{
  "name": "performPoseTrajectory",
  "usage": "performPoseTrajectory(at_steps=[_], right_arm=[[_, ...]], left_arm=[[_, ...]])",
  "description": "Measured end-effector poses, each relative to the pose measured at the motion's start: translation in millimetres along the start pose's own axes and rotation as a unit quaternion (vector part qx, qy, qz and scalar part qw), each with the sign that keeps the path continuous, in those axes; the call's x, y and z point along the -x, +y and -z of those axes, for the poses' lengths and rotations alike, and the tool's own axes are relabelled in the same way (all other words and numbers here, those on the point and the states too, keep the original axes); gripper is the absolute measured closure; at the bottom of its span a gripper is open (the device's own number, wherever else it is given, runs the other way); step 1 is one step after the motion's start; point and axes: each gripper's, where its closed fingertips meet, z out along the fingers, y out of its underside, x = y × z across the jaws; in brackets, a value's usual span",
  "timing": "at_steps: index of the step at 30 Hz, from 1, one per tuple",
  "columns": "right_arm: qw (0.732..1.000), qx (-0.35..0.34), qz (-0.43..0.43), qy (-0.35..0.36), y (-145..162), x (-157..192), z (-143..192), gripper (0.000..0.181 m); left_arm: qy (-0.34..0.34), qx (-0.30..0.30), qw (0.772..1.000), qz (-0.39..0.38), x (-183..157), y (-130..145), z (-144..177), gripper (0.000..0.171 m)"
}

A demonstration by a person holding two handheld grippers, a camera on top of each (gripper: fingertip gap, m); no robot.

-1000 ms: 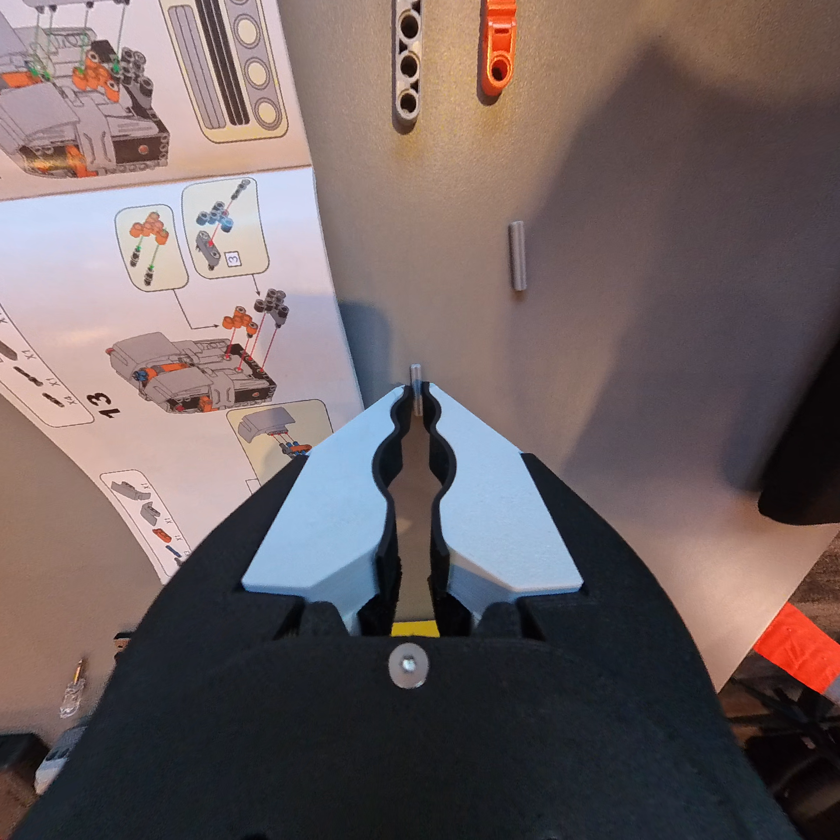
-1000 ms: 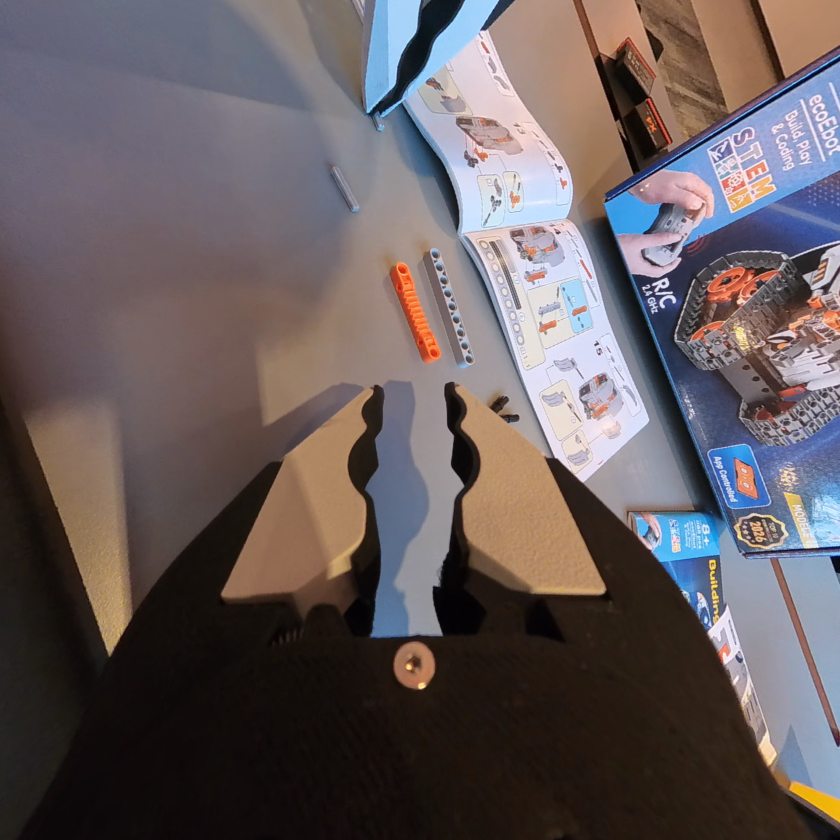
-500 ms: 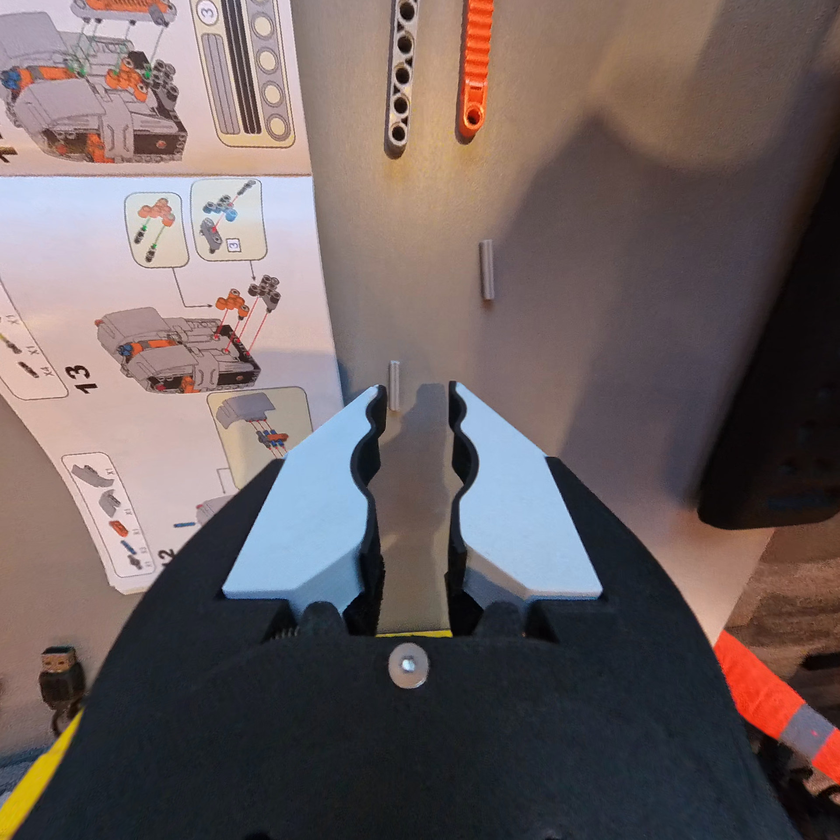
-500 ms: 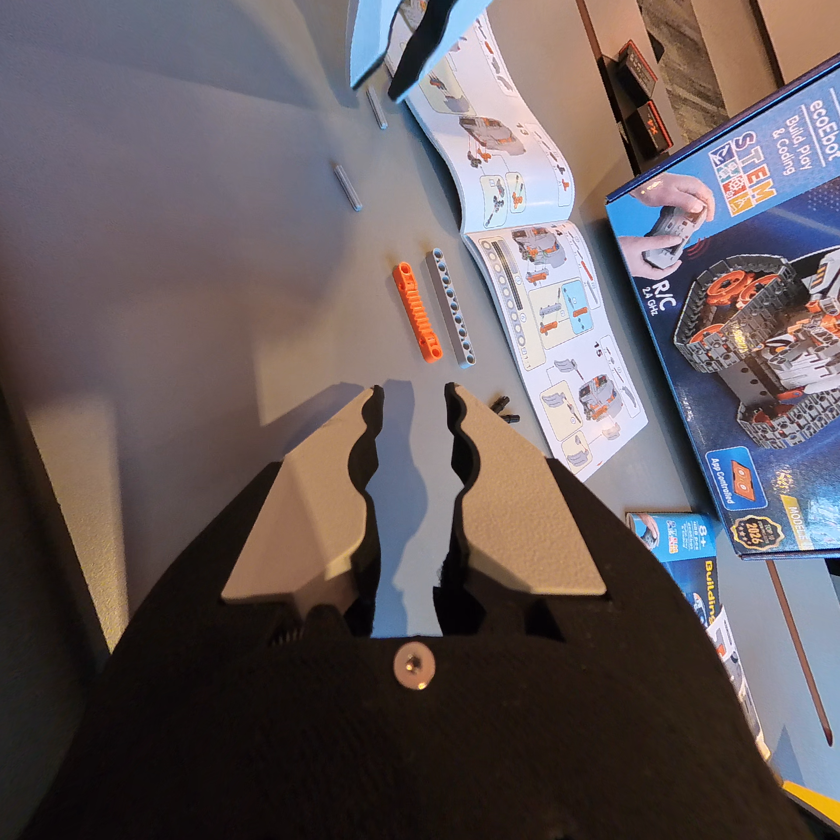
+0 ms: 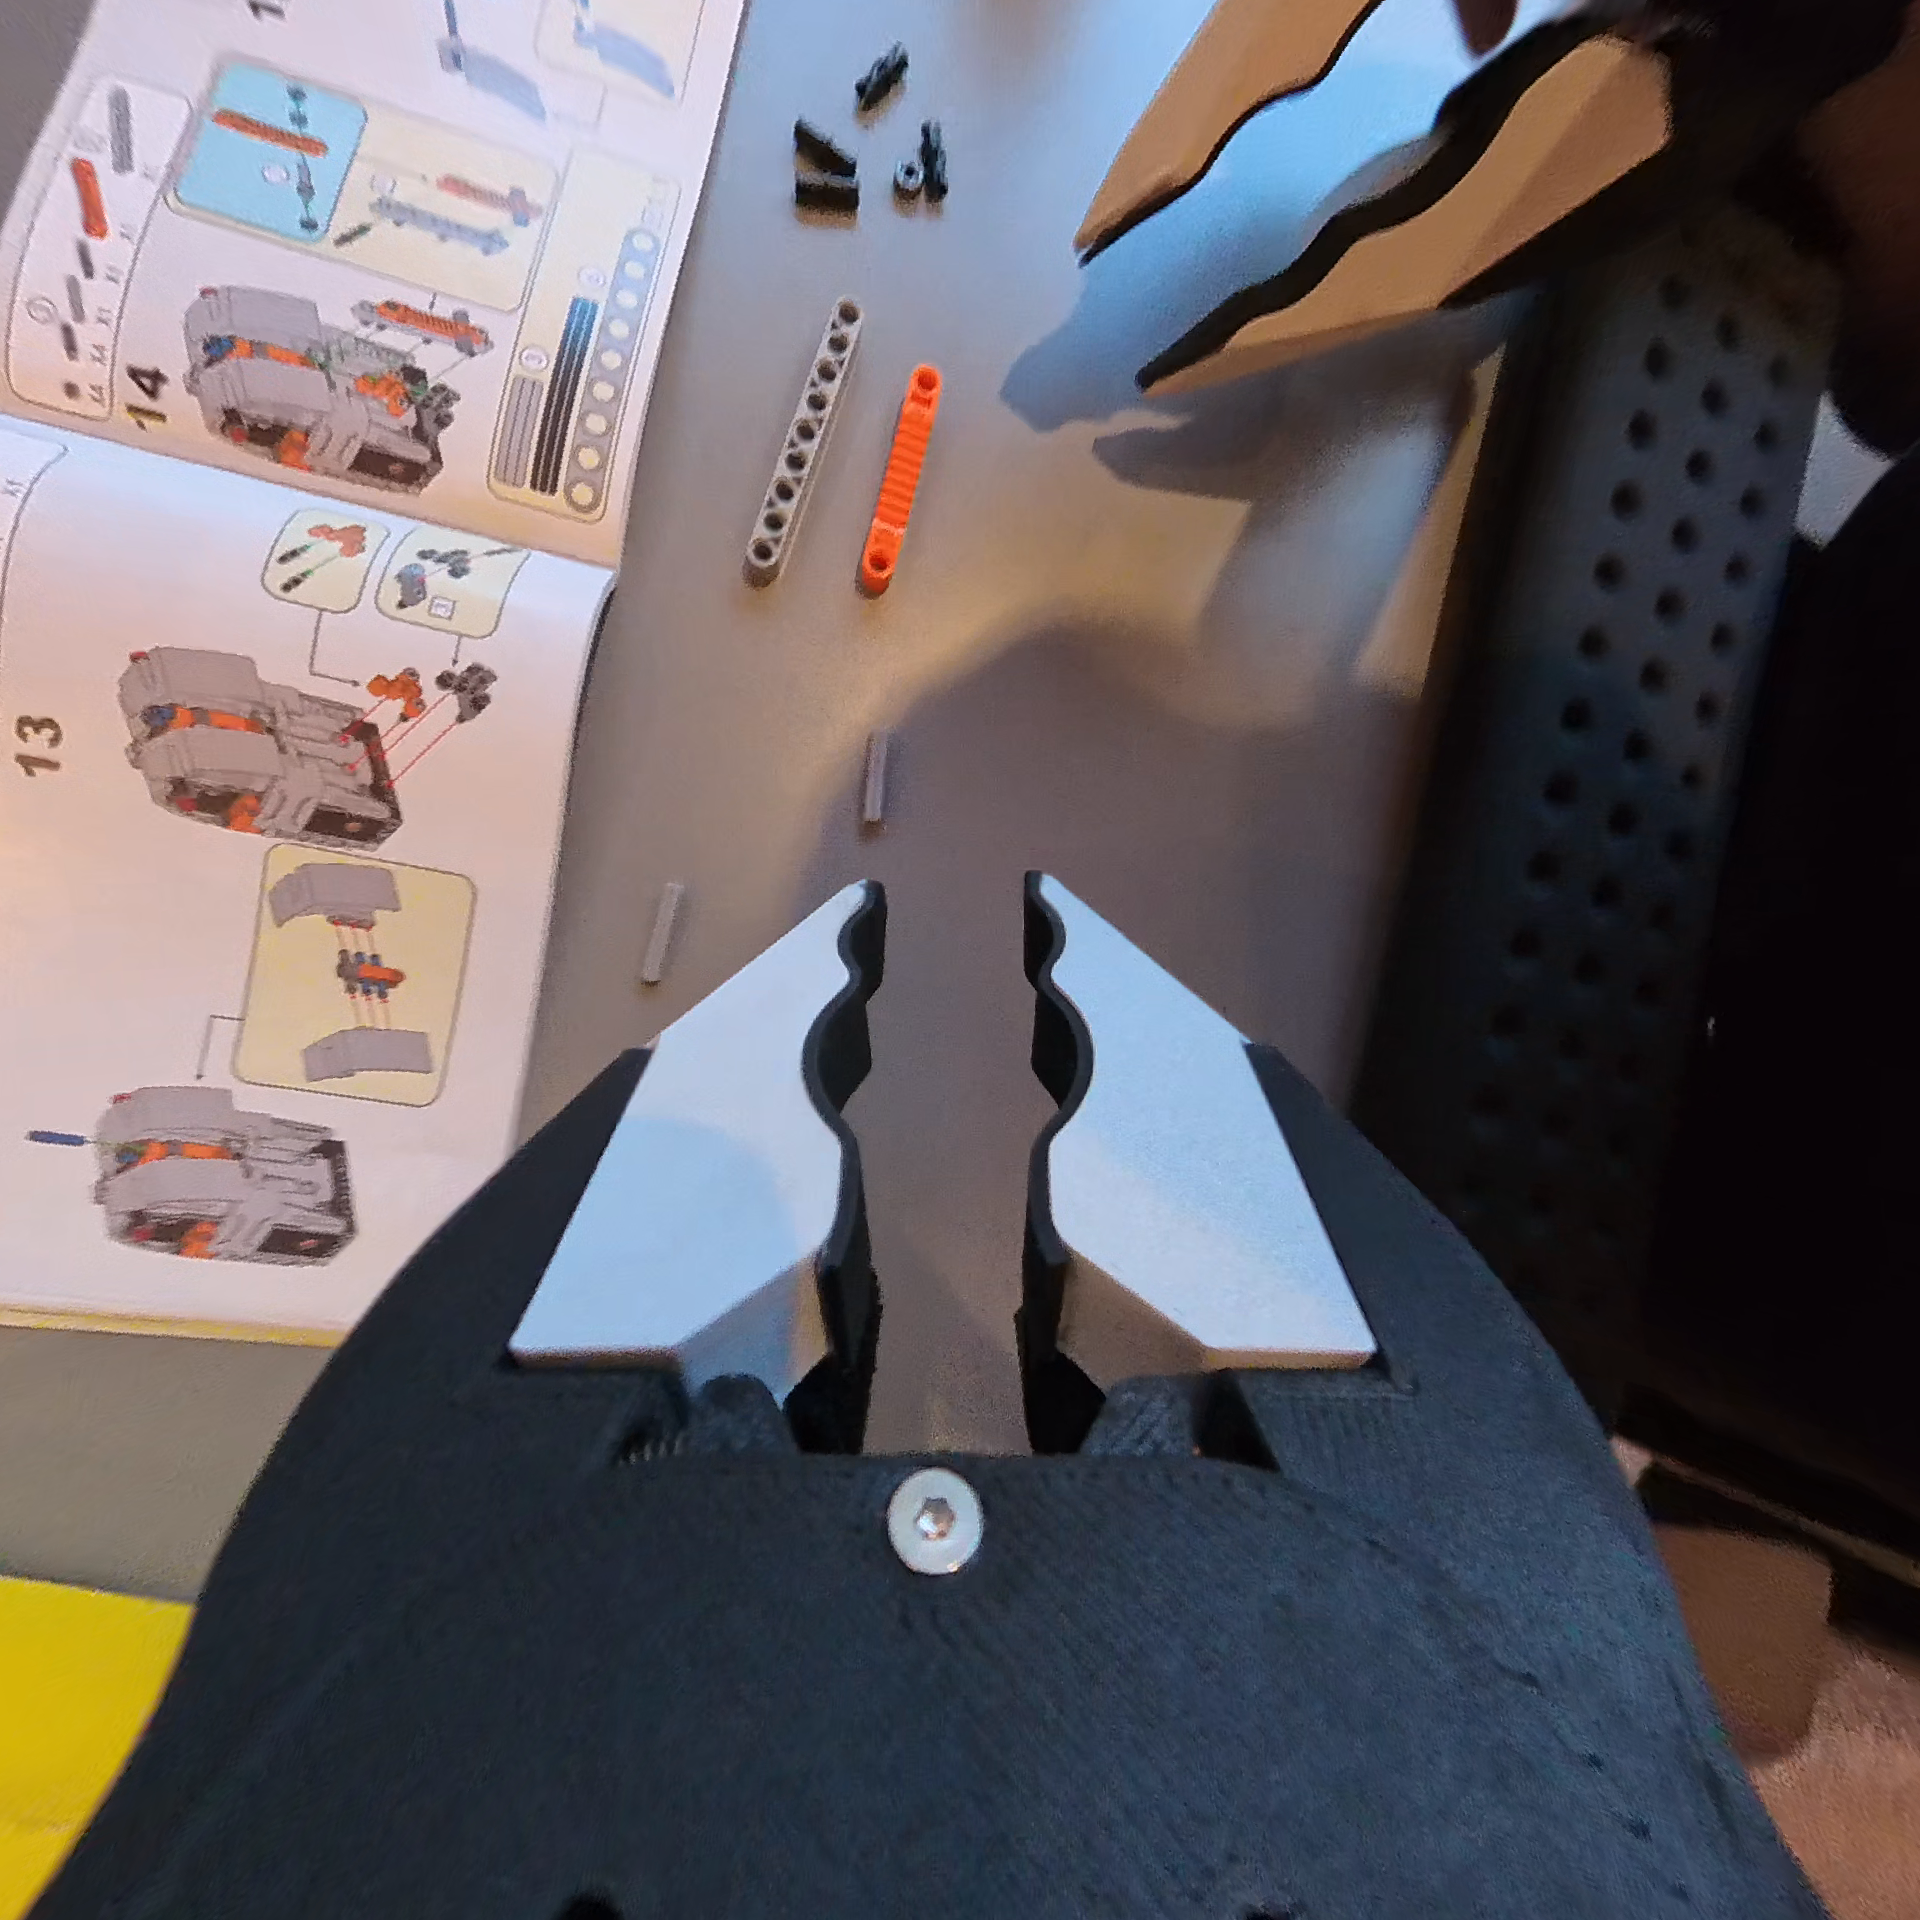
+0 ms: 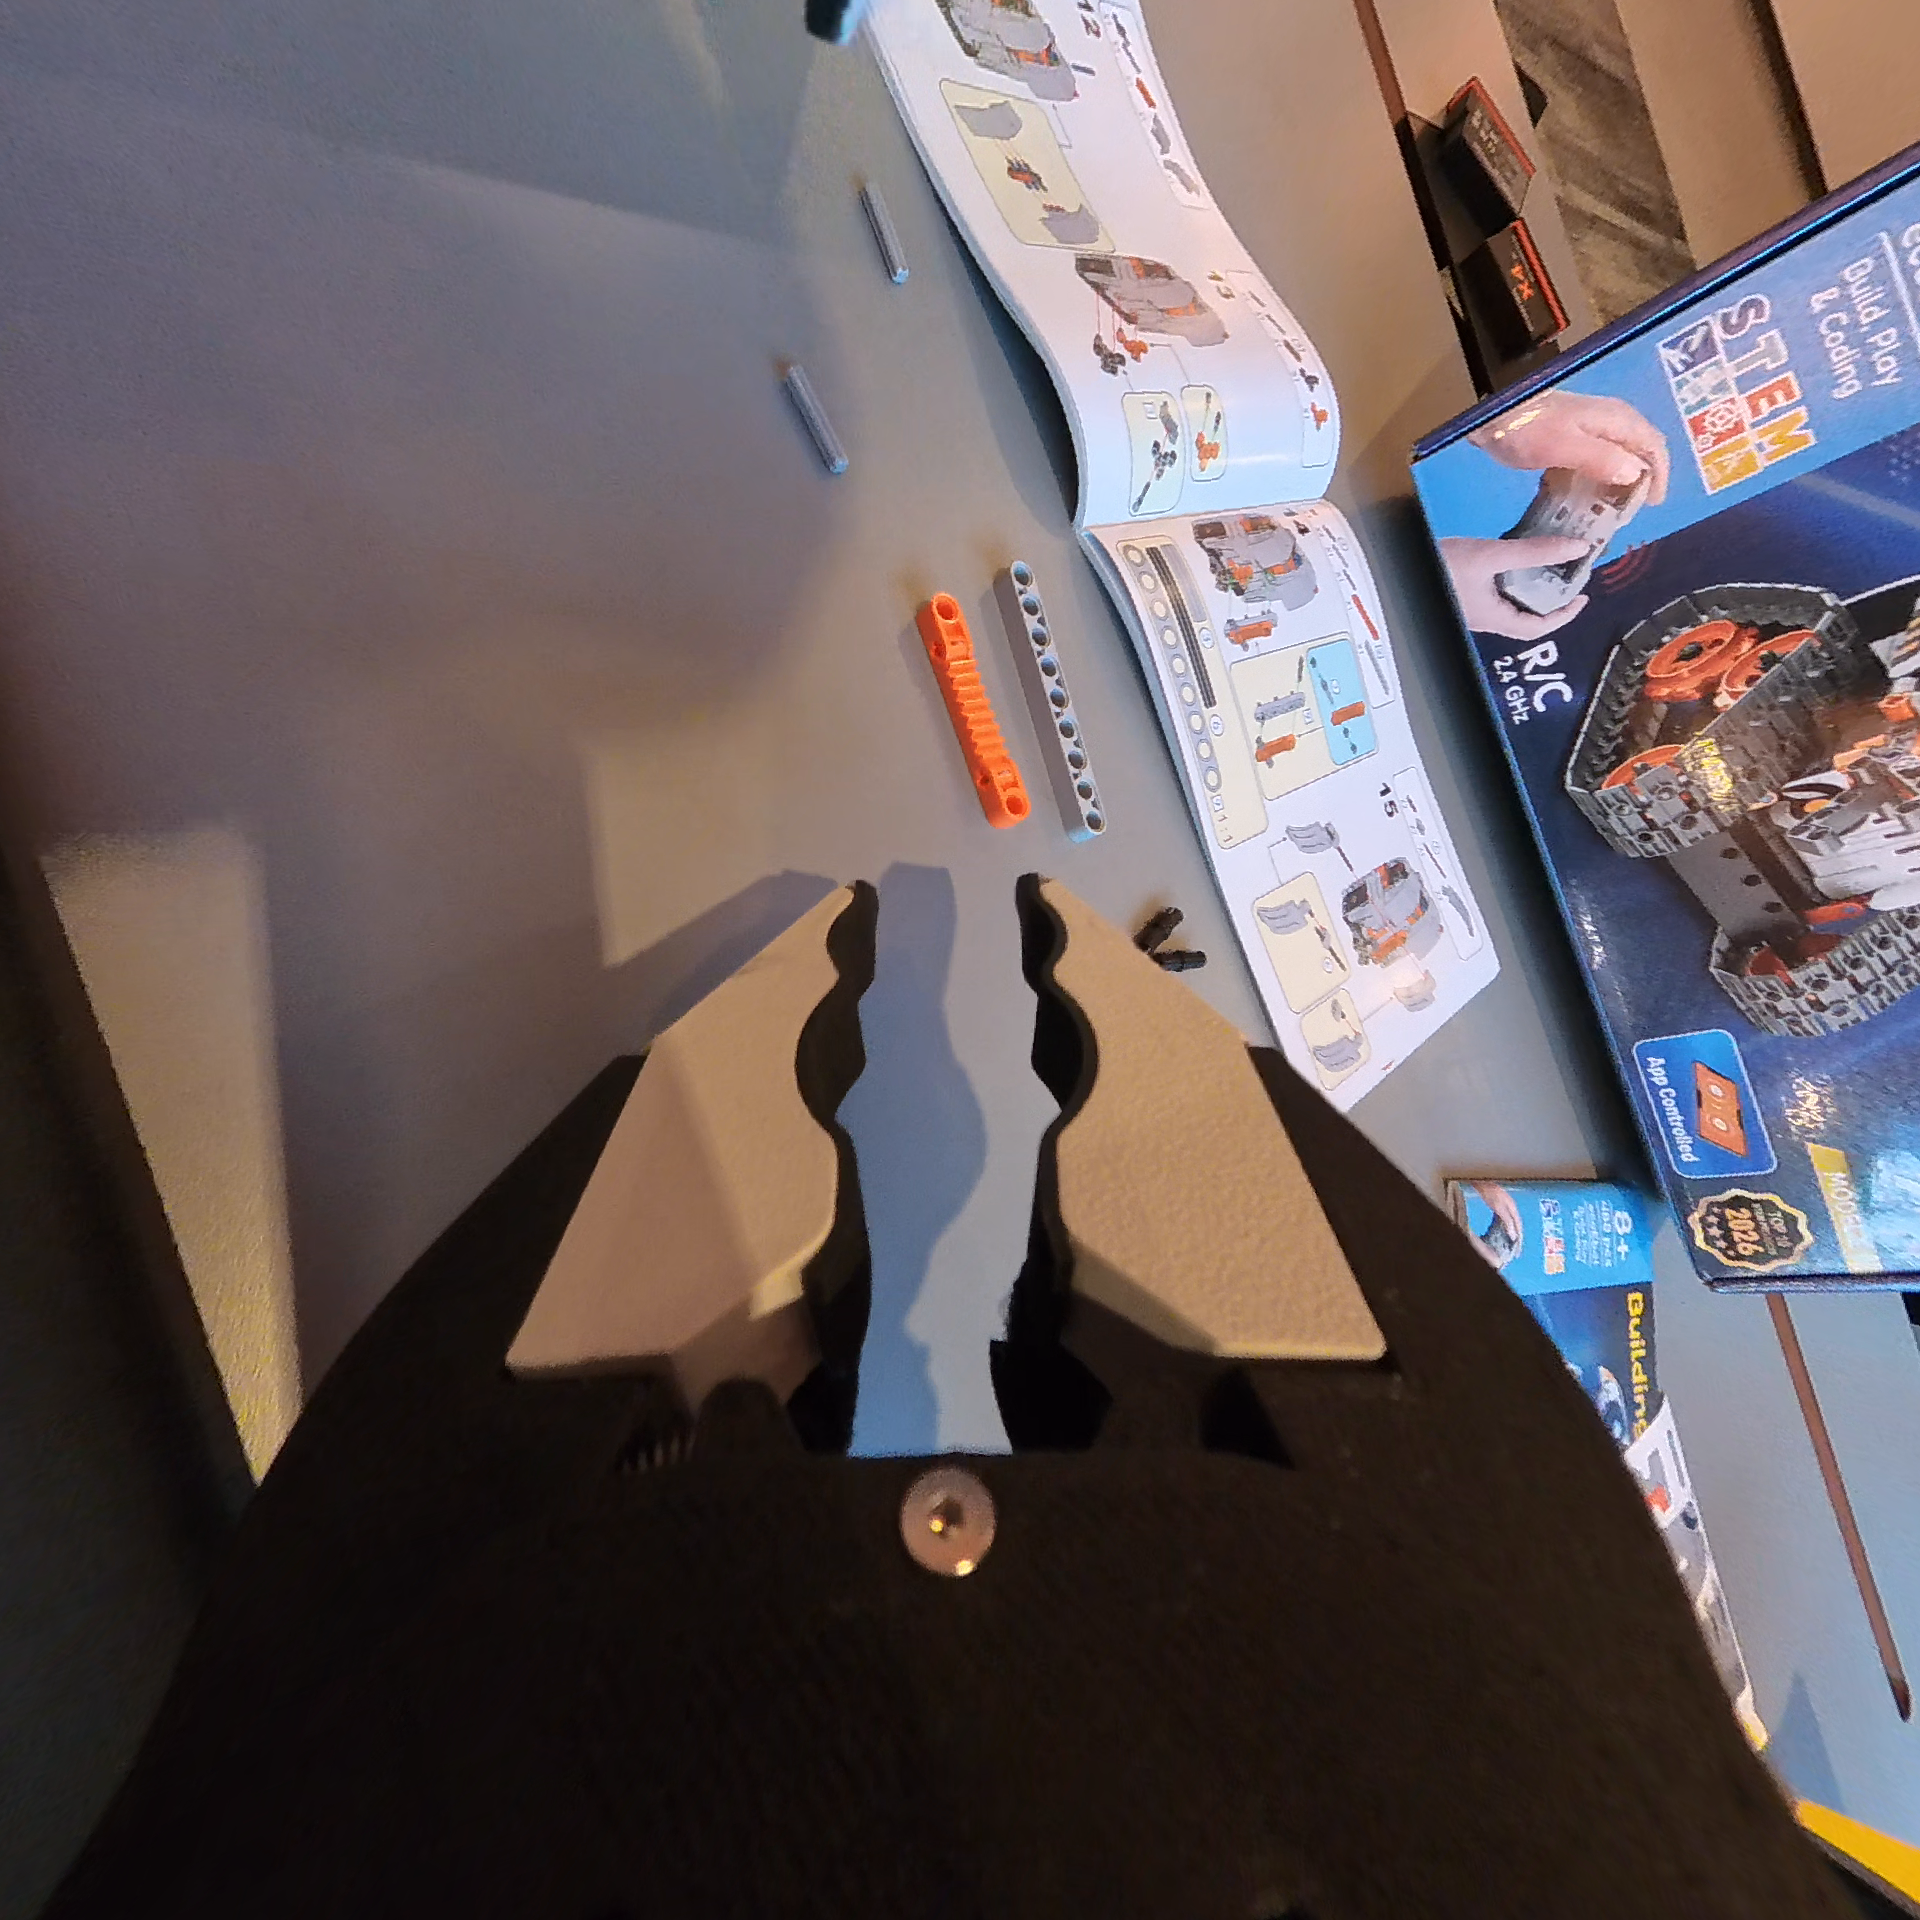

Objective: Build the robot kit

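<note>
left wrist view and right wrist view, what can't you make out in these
- Small black pieces, left wrist view: too small and blurred to tell their shapes.
- Same black pieces, right wrist view: partly behind the right gripper.
- Left gripper: almost wholly cut off by the right wrist view's top edge.
- Blue box, right wrist view: cut off by the right edge.
- Booklet, left wrist view: cut off at left and top.

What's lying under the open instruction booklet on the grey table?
The white open instruction booklet lies on the grey table, with a yellow sheet edge showing beneath its near edge. Whatever else its pages cover is hidden.
</note>
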Motion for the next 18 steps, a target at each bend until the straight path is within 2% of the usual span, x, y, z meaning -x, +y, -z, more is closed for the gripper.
performPoseTrajectory(at_steps=[6,10,13,18], right_arm=[[1.000,0.007,-0.007,0.002,3.4,-1.9,-2.5,0.155],[1.000,0.004,-0.020,0.007,2.6,-5.2,-3.5,0.155],[0.999,-0.001,-0.036,0.013,1.9,-9.4,-3.7,0.155],[0.994,-0.024,-0.089,0.051,-0.5,-30.5,1.5,0.151]], left_arm=[[-0.039,-0.099,0.994,0.028,-11.0,-11.7,-9.0,0.149],[-0.073,-0.151,0.985,0.029,-5.5,-19.5,-17.2,0.148],[-0.084,-0.156,0.984,0.020,3.8,-18.1,-24.4,0.139],[-0.110,-0.141,0.984,-0.021,14.3,-10.6,-35.9,0.141]])
